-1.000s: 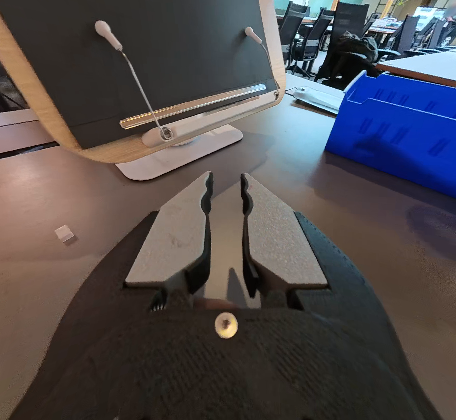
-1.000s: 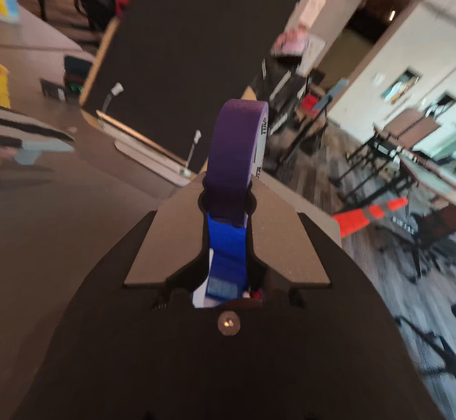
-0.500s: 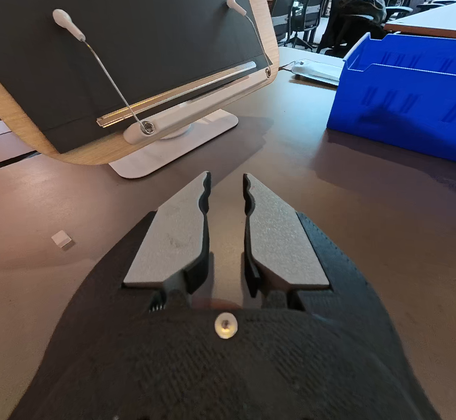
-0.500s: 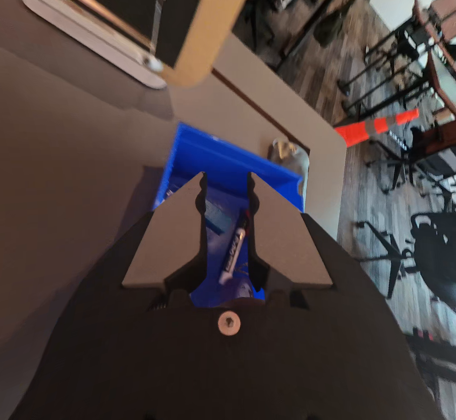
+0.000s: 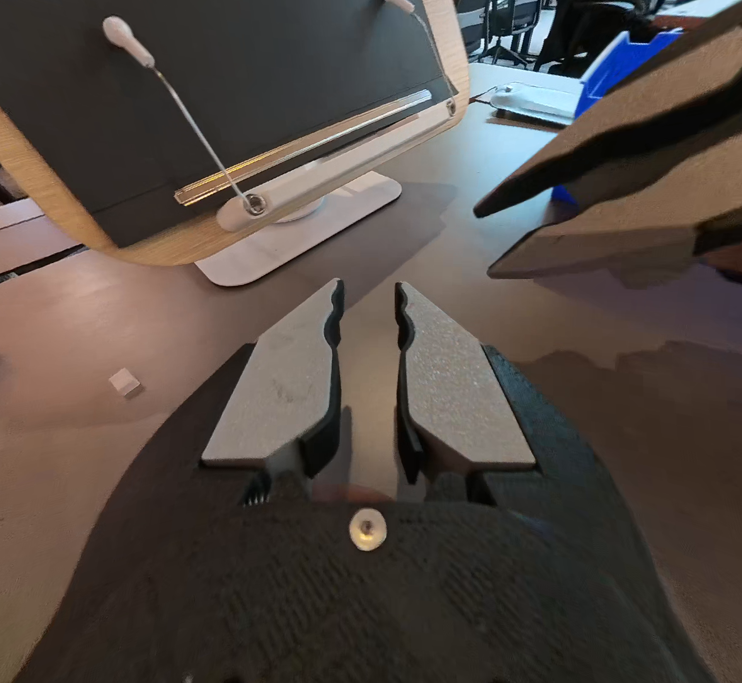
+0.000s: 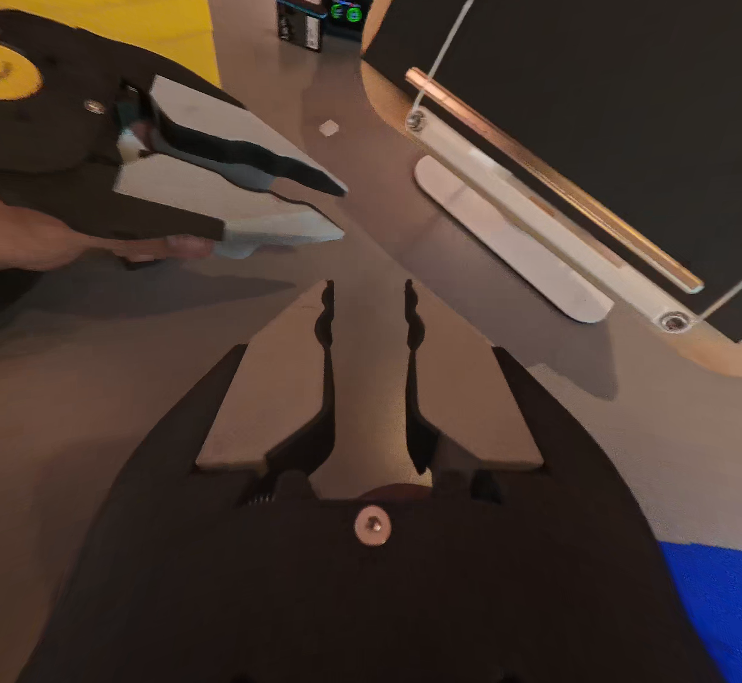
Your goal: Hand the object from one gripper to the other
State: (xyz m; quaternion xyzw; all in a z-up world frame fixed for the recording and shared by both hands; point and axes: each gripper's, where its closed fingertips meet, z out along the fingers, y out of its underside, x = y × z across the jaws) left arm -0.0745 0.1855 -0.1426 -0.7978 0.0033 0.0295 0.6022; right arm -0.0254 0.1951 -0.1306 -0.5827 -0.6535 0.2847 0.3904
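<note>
My left gripper (image 5: 369,290) is open and empty, low over the dark table (image 5: 80,322). My right gripper (image 6: 367,286) is open and empty too. The two point towards each other at an angle, tips close but apart. The right gripper shows at the right of the left wrist view (image 5: 482,244). The left gripper shows at the left of the right wrist view (image 6: 342,213), with a hand under it. No tape roll or other held object is in either view.
A wooden book stand (image 5: 241,81) with a white base and two wire page holders stands just beyond both grippers, also in the right wrist view (image 6: 562,102). A blue bin (image 5: 626,57) is at the right, a yellow bin (image 6: 120,1) far left. A small white square (image 5: 125,382) lies on the table. My hands' fingertips stand some 6 centimetres from each other.
A second ago my right gripper was shut on a purple tape roll; half a second ago it was empty over the blue bin. It has since swung left to face the left gripper.
</note>
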